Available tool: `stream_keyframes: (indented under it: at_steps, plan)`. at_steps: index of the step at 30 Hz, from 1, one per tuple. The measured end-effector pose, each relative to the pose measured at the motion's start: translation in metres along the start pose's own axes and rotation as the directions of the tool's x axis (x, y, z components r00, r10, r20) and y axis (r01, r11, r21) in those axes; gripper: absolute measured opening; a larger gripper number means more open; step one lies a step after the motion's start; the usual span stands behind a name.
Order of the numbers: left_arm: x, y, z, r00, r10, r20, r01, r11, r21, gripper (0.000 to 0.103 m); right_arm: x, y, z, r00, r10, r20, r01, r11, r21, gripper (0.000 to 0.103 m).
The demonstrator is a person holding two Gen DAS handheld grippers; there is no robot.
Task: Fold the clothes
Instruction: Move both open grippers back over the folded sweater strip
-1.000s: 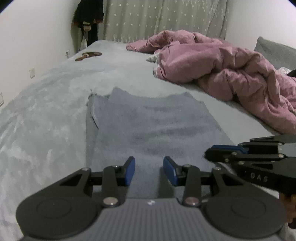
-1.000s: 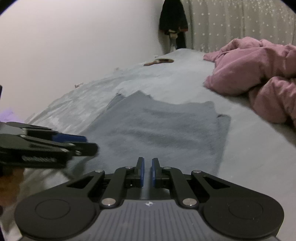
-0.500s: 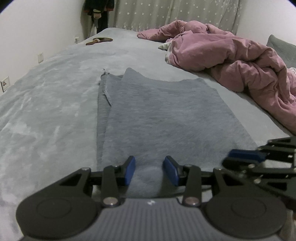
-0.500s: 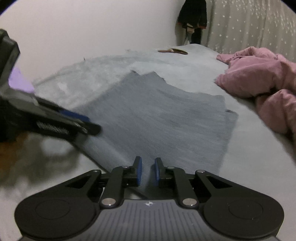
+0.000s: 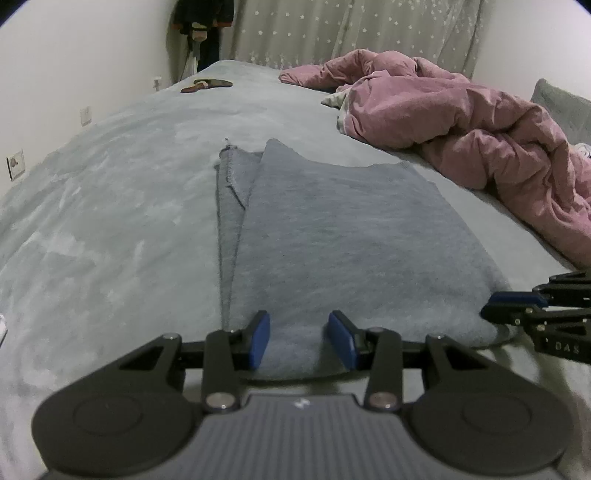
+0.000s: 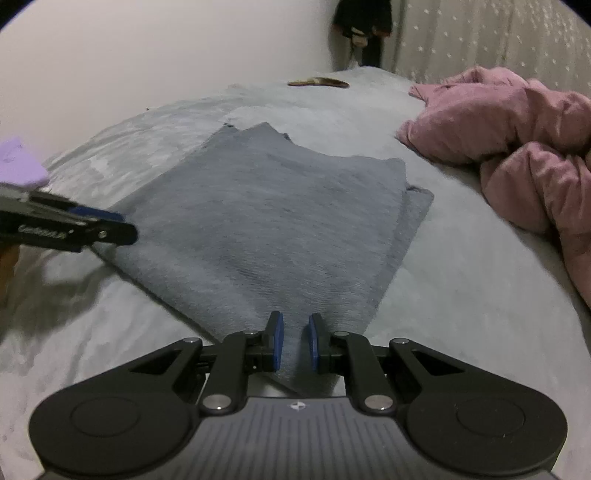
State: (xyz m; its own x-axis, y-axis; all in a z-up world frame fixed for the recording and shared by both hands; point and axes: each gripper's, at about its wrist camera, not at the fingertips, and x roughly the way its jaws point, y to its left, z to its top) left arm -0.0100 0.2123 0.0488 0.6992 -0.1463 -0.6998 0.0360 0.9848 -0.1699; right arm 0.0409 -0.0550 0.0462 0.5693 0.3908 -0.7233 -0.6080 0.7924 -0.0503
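Along the bed's left edge the wall carries a socket plate. Toward the far left corner a flat brown object lies on the grey cover, with dark clothing hanging behind it beside a star-dotted curtain.

Your left gripper points down at the near edge of the bed. Its blue pads stand well apart, and the near hem of the grey garment runs between them without being pinched.

The garment lies flat in the middle of the bed, lengthwise from near edge to far. Its sides are folded in, so a narrower layer sits on a wider one, and a stitched seam shows along its left side.

Your right gripper sits over the garment's near right corner. Its pads are almost together with only a narrow slot left, and cloth shows in that slot. Whether they actually grip it, you cannot tell from here.

A crumpled pink duvet is heaped along the bed's right edge, apart from the garment.
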Motion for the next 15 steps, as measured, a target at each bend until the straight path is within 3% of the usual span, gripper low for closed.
stream_keyframes:
  at_steps: [11,14,15]
  plan:
    - [-0.01,0.013,-0.004,0.999,-0.046,0.006,0.046,0.999,-0.012,0.039,-0.009,-0.016,-0.003,0.999,-0.034,-0.036,0.036,0.998,0.053,0.013]
    - [-0.011,0.014,-0.004,0.999,-0.049,0.005,0.049,0.999,-0.017,0.039,-0.01,-0.021,-0.006,0.997,-0.057,-0.049,0.061,0.995,0.073,0.031]
    - [-0.012,0.014,-0.004,0.999,-0.05,0.005,0.05,0.999,-0.019,0.04,-0.01,-0.024,-0.006,0.997,-0.052,-0.05,0.057,0.995,0.087,0.031]
